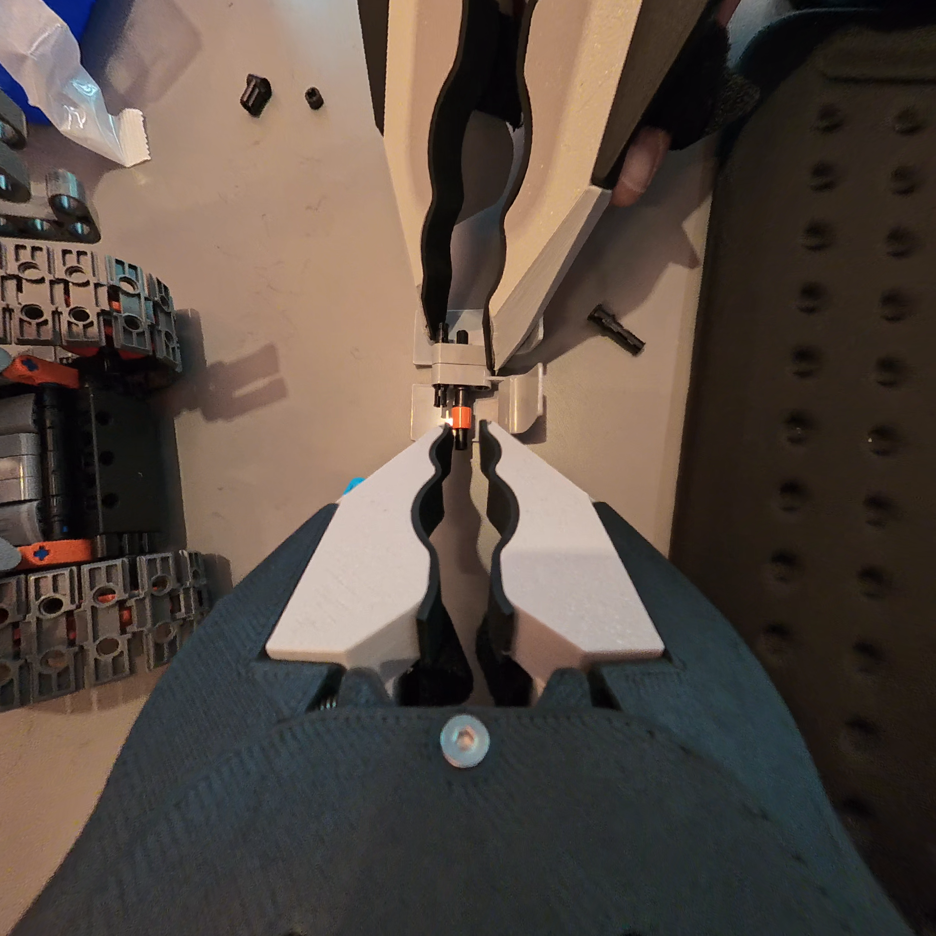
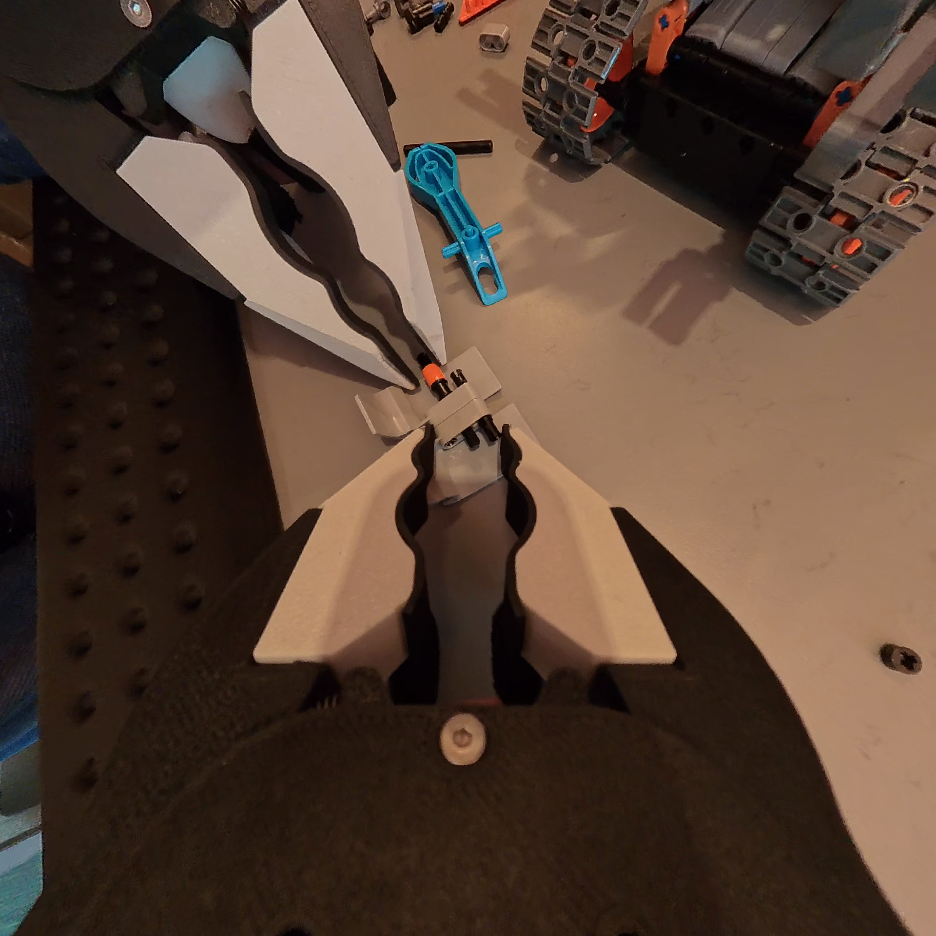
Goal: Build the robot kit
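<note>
My left gripper (image 1: 465, 429) is closed on the near end of a black axle with an orange bush (image 1: 461, 416). The axle runs into a small light grey brick assembly (image 1: 458, 364) with black pins and curved grey panels. My right gripper (image 2: 467, 433) is shut on that assembly (image 2: 458, 407) from the opposite side, low over the table. In the right wrist view my left gripper (image 2: 424, 374) comes in from the upper left onto the axle (image 2: 434, 377). In the left wrist view my right gripper (image 1: 462, 349) comes down from the top.
A grey-tracked model vehicle with orange parts (image 1: 101, 456) stands left of the grippers and shows in the right wrist view (image 2: 759, 126). A blue lever tool (image 2: 456, 218) and loose black pins (image 1: 615, 328) lie nearby. A plastic bag (image 1: 76, 91) and a dark studded mat (image 1: 835, 405) flank the table. Both grippers' tips are close together, under 4 cm apart.
</note>
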Demonstrator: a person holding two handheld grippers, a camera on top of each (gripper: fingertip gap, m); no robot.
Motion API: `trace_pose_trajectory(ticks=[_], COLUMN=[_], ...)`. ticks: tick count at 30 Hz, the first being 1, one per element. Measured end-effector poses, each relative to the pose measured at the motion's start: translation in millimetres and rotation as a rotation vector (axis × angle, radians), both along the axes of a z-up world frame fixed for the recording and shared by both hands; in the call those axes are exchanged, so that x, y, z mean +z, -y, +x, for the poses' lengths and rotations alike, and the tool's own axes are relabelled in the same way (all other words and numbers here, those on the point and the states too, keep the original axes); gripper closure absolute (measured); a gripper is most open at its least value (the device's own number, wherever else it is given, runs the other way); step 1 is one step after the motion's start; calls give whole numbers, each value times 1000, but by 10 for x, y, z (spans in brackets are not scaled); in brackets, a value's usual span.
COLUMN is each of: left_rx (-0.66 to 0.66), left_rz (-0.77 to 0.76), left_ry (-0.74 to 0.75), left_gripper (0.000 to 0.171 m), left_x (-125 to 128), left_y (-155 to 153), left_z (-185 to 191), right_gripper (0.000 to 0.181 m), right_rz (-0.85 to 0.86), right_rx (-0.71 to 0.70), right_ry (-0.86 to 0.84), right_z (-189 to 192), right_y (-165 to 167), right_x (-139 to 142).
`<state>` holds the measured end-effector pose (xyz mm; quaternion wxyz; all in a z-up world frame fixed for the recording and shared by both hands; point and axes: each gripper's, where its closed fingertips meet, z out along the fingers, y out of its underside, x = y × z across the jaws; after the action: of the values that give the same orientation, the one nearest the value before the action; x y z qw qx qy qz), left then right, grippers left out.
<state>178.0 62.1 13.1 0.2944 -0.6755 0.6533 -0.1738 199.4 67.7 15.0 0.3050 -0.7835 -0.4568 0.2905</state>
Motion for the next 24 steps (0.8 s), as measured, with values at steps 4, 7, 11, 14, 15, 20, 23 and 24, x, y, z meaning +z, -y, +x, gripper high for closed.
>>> trace_pose_trajectory(ticks=[4,7,11,14,15,20,23,24], left_rx=[0,11,21,14,15,14,15,16], left_rz=[10,0,-16,-9,-11,-12,-11,-10], left_ry=[-29,-28,-19,-17,-10,4,12,13], left_gripper=[166,167,166,166,165,163,161,160], left_x=[-11,-7,-19,-34,-33,-28,-16,-14], left_y=[32,61,86,101,107,117,115,113], left_z=[-95,-185,-276,-317,-319,-326,-324,-325], right_gripper=[157,157,157,157,157,157,157,157], right_rz=[-2,0,-2,-9,-12,-18,-20,-19], right_rx=[24,46,69,83,84,84,84,84], right_ry=[1,3,4,1,0,-4,-5,-5], right_z=[-87,-186,-292,-335,-339,-340,-339,-338], right_y=[41,68,91,102,101,101,101,101], right_x=[-1,0,0,0,0,0,0,0])
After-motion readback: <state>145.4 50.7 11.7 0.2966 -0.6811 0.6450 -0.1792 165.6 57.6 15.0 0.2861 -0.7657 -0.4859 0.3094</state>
